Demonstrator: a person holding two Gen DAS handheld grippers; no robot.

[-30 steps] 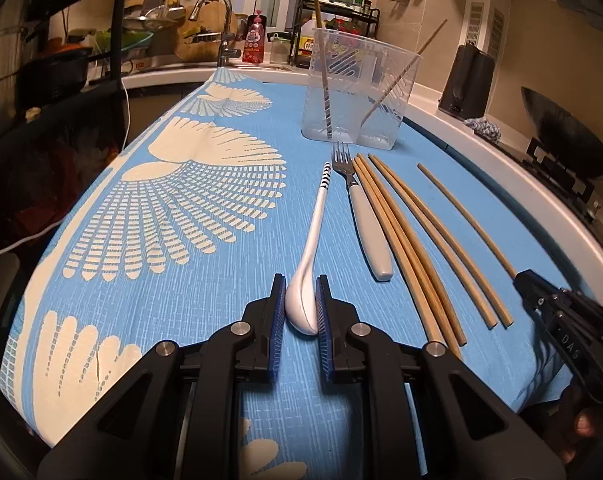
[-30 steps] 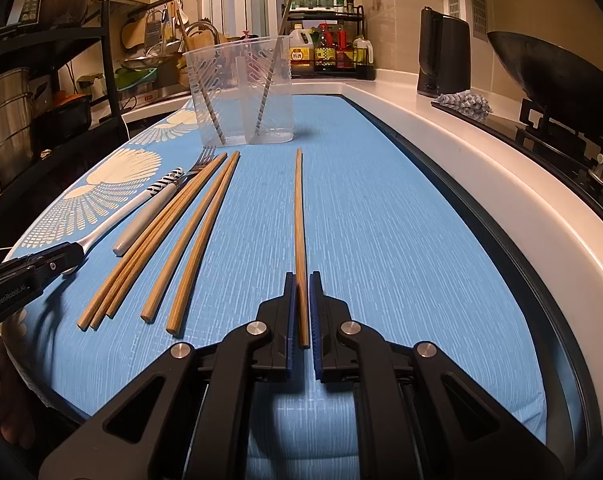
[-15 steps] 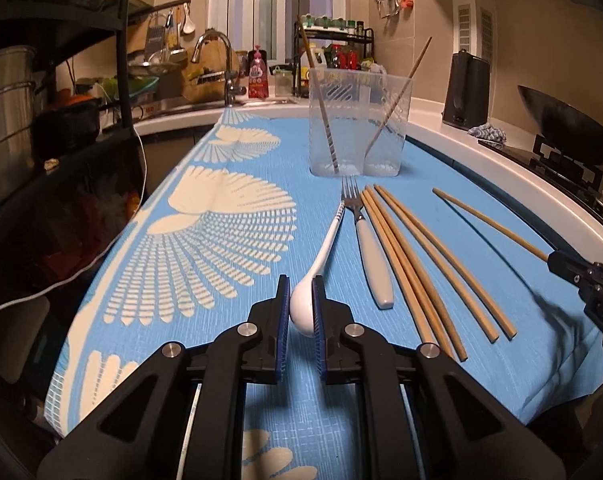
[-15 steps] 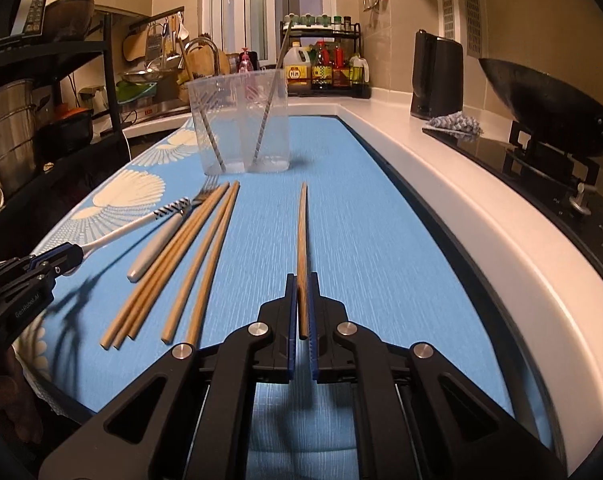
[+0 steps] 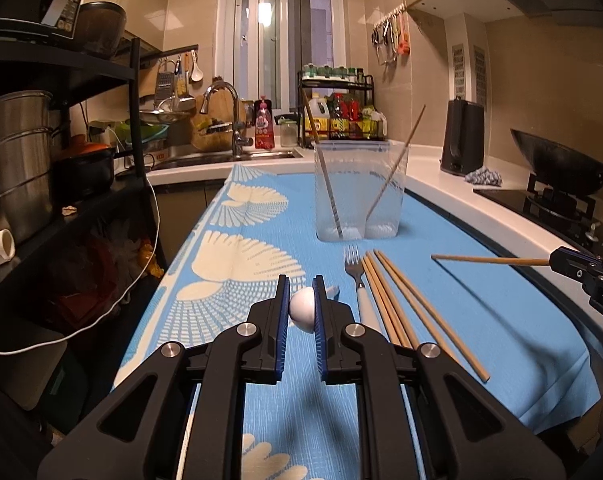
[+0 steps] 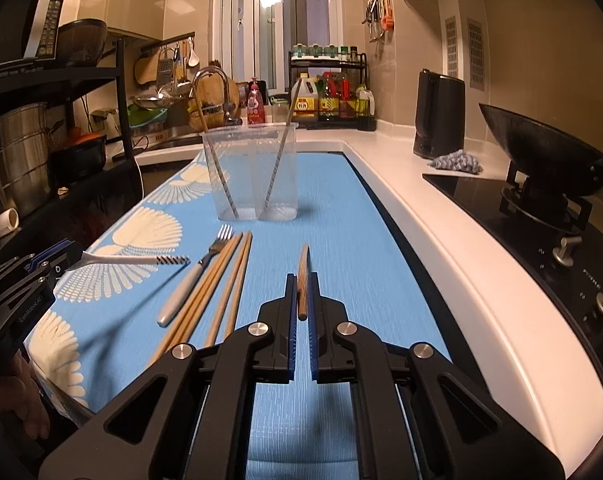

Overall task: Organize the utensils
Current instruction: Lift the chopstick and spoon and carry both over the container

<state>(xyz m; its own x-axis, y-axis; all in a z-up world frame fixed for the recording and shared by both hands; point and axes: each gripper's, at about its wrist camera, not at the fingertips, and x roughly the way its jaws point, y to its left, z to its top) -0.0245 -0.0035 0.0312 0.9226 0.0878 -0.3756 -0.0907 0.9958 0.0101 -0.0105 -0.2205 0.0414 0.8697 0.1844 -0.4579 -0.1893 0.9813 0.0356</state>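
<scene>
The clear container (image 6: pixel 252 176) stands upright at the far end of the blue cloth on the bench (image 6: pixel 341 216), split into two compartments with one stick leaning in each; I judge a badly aimed drop could tip it or land a utensil in the wrong half. My left fingers (image 5: pixel 301 308) are clamped on the bowl of the white spoon (image 6: pixel 129 259), held off the cloth; that rounded, glossy bowl could slip or swivel. My right fingers (image 6: pixel 302 300) are pressed together on one wooden chopstick (image 6: pixel 302 280), gripped near its end, so it may pivot. A fork (image 6: pixel 197 280) and more chopsticks (image 6: pixel 221 288) lie on the cloth between.
</scene>
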